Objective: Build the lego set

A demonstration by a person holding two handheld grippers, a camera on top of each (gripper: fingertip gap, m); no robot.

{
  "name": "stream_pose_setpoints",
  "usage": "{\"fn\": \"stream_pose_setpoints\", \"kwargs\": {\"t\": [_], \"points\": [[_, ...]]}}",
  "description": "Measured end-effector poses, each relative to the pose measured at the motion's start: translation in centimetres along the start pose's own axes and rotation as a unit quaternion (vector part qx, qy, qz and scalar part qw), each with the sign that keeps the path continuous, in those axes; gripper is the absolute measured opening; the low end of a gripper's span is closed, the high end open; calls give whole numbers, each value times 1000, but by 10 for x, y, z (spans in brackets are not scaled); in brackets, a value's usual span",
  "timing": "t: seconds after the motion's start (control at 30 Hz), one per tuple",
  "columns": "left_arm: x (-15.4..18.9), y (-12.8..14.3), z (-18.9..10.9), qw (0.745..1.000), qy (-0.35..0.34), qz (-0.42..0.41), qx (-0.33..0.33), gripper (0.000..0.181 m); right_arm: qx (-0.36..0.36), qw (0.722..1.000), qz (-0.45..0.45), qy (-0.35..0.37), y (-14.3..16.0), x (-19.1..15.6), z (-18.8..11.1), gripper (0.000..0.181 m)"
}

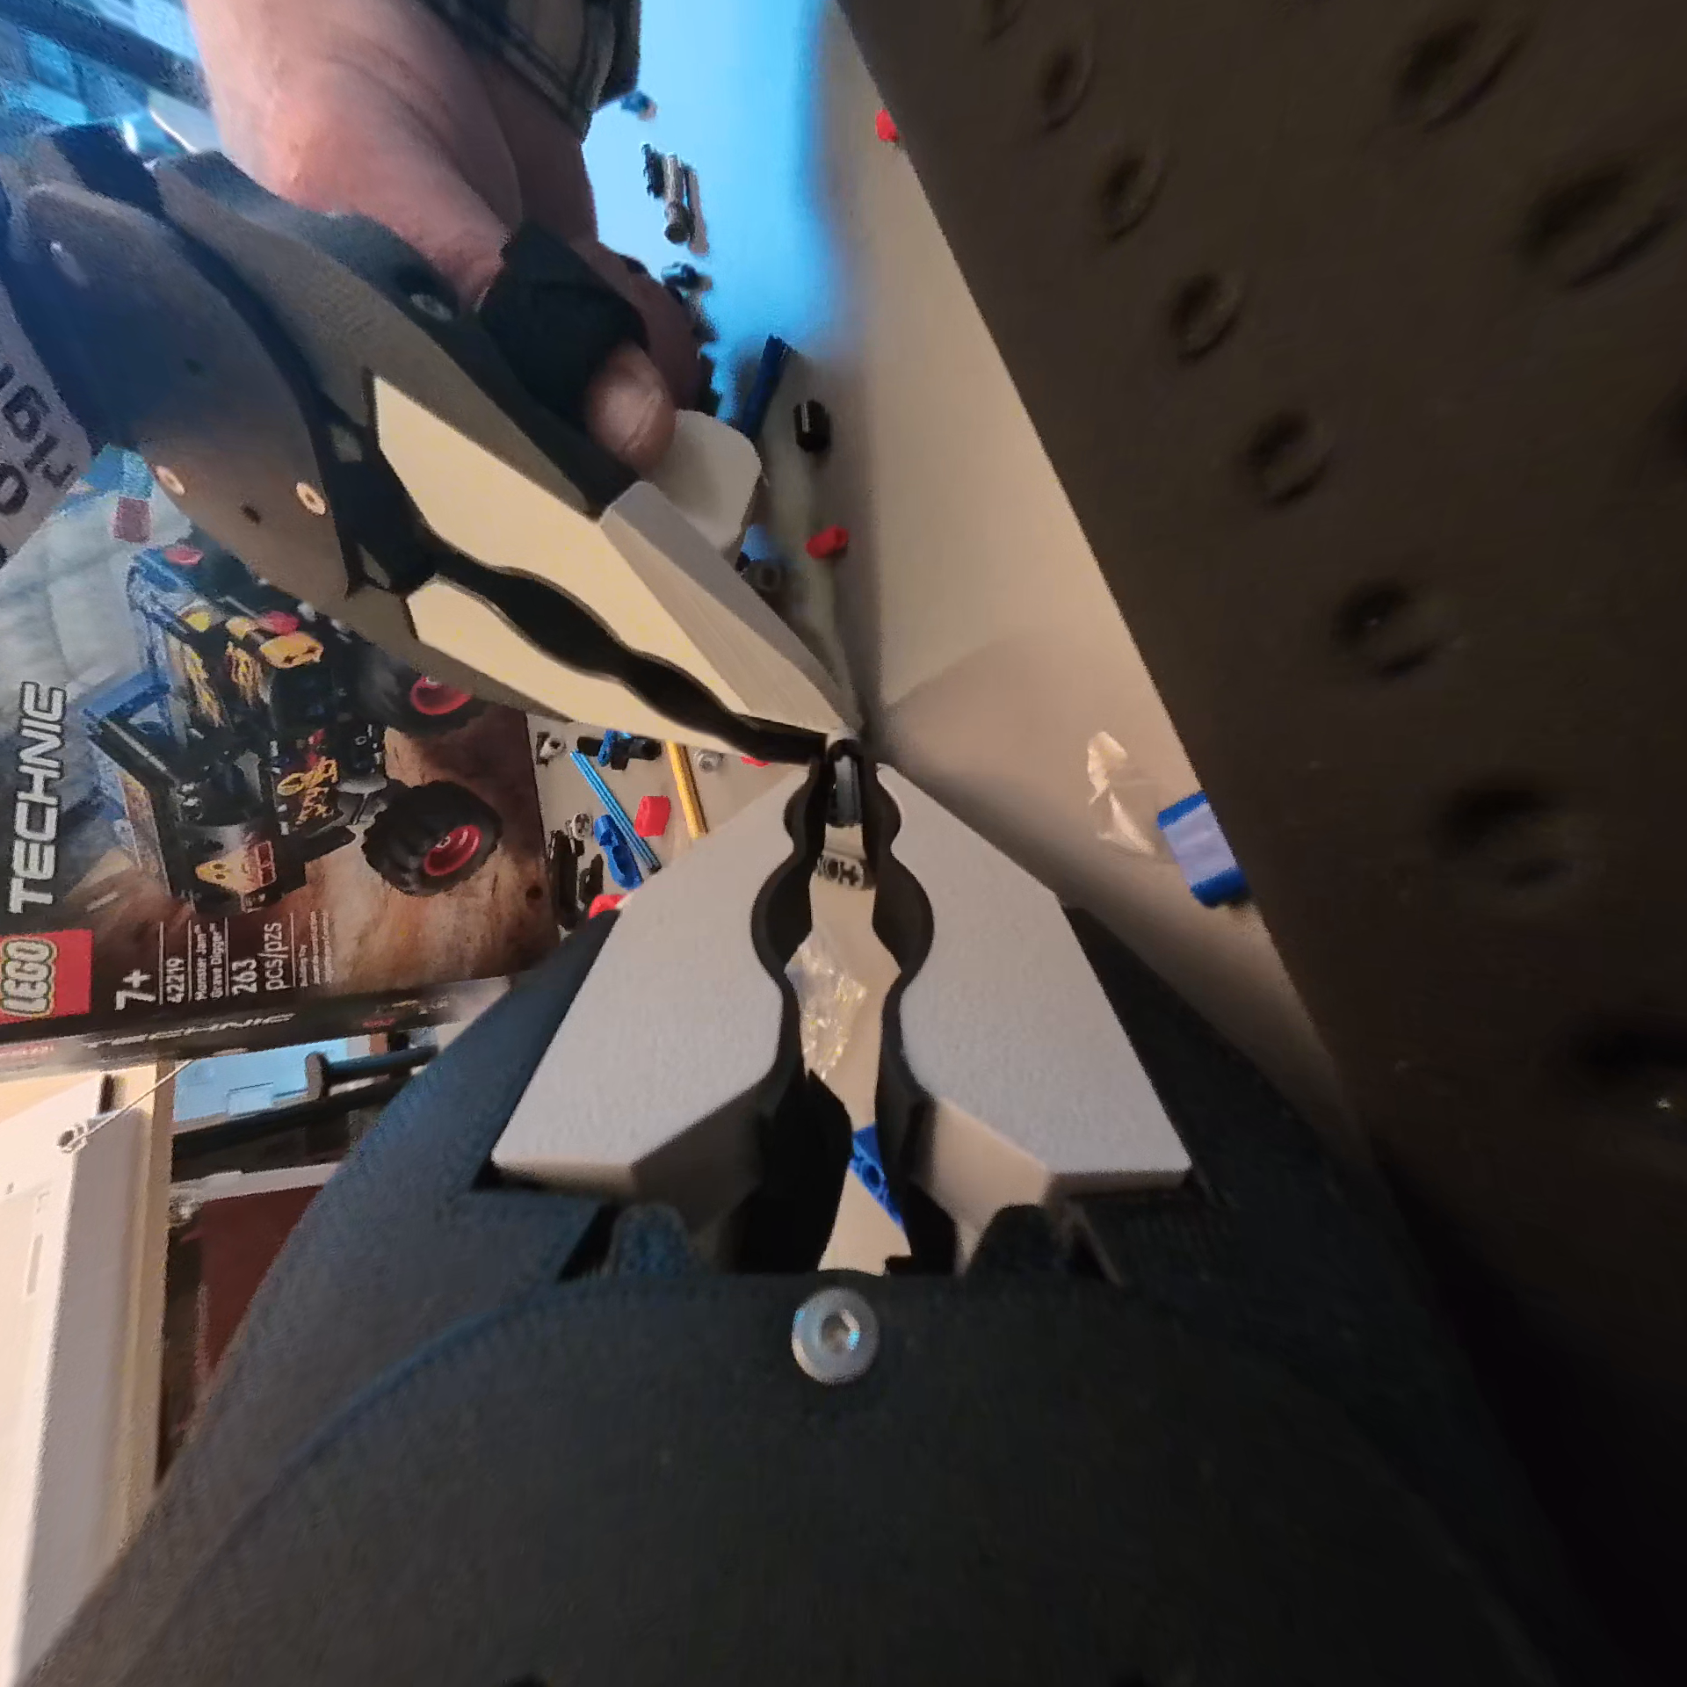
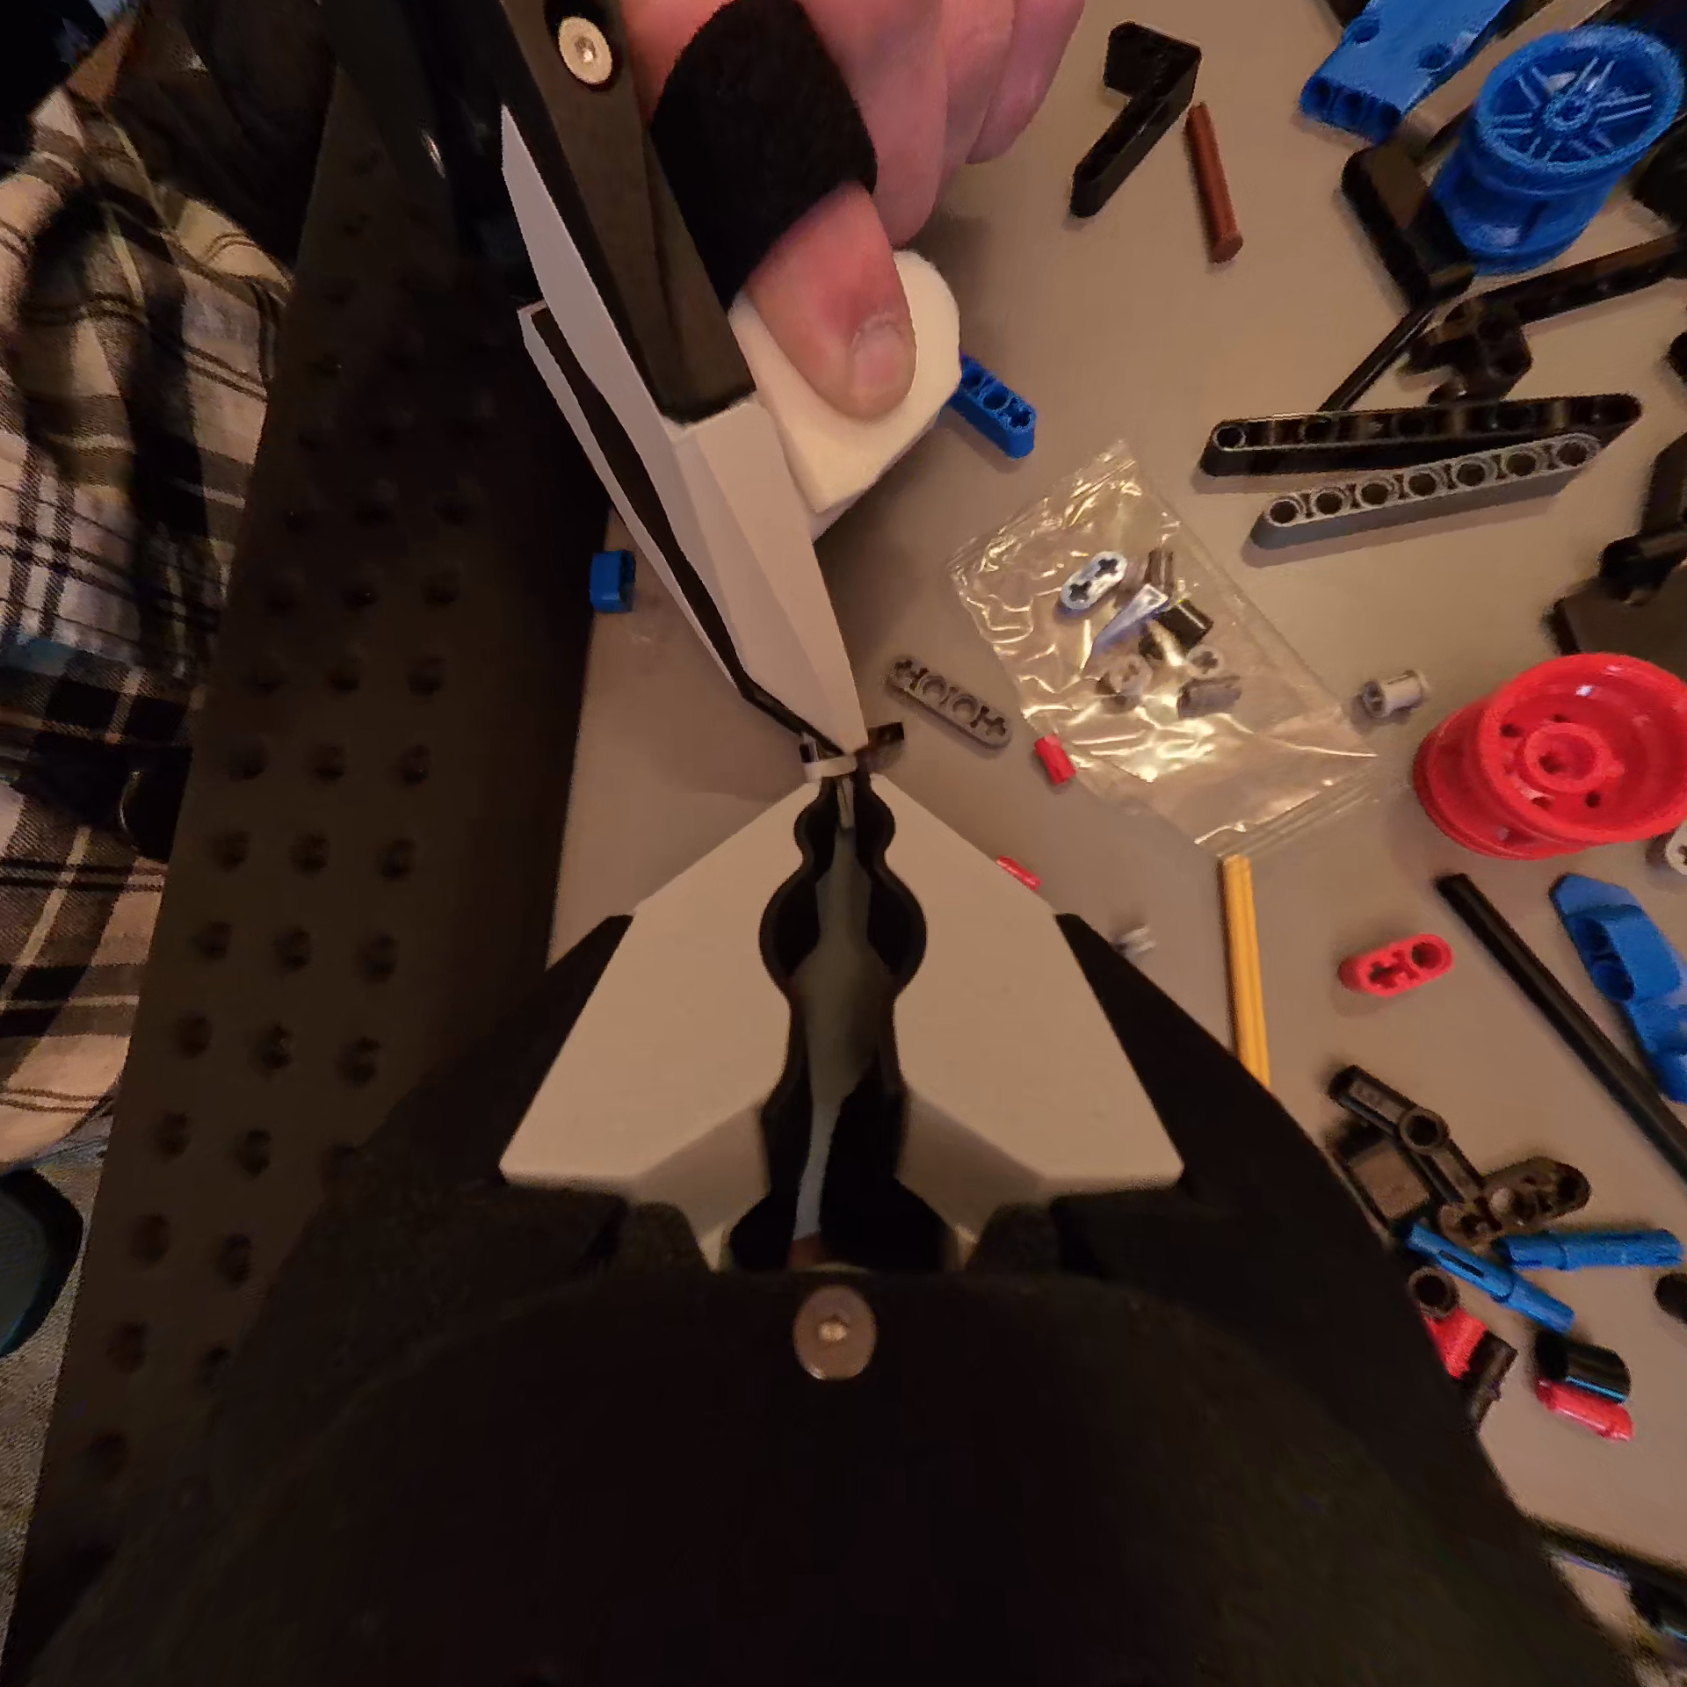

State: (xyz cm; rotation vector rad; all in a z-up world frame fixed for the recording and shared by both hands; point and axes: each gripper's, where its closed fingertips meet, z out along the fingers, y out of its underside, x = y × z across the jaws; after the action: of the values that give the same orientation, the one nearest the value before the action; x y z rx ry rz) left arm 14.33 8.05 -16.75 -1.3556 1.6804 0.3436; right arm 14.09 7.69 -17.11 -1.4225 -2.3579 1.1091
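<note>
My left gripper (image 1: 844,762) is shut on a small dark grey lego piece (image 1: 842,787) held above the grey table (image 2: 1095,319). My right gripper (image 2: 844,790) is shut on a small pale piece (image 2: 828,765). The two grippers meet tip to tip, and the pieces touch there. In the left wrist view the right gripper (image 1: 822,728) comes in from the upper left, with a person's hand on it. In the right wrist view the left gripper (image 2: 835,741) comes down from the top, and the dark piece (image 2: 884,737) sticks out beside its tips.
The lego box (image 1: 274,776) stands on the table. Loose parts lie to the right: a clear bag of small pieces (image 2: 1141,639), red wheel hubs (image 2: 1552,767), a blue wheel (image 2: 1552,137), long beams (image 2: 1415,456), a yellow axle (image 2: 1246,968). A black perforated panel (image 2: 319,639) borders the table. Both grippers' tips are close together, under 4 cm apart. From the right gripper's tips to the yellow axle (image 2: 1246,968) is close to 8 cm. It turns up in the left wrist view (image 1: 681,777) as well.
</note>
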Motion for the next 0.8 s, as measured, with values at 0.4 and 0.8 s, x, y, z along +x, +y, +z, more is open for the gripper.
{"fn": "stream_pose_setpoints", "kwargs": {"t": [0.4, 0.8], "points": [[-17, 7, -8, 999, -34, -9, -21, 5, 28, 995, 1, 99, -15, 24, -35, 29], [-44, 9, -21, 996, -79, -36, -30, 5, 22, 972, -49, 228, -44, 13, -29, 13]]}}
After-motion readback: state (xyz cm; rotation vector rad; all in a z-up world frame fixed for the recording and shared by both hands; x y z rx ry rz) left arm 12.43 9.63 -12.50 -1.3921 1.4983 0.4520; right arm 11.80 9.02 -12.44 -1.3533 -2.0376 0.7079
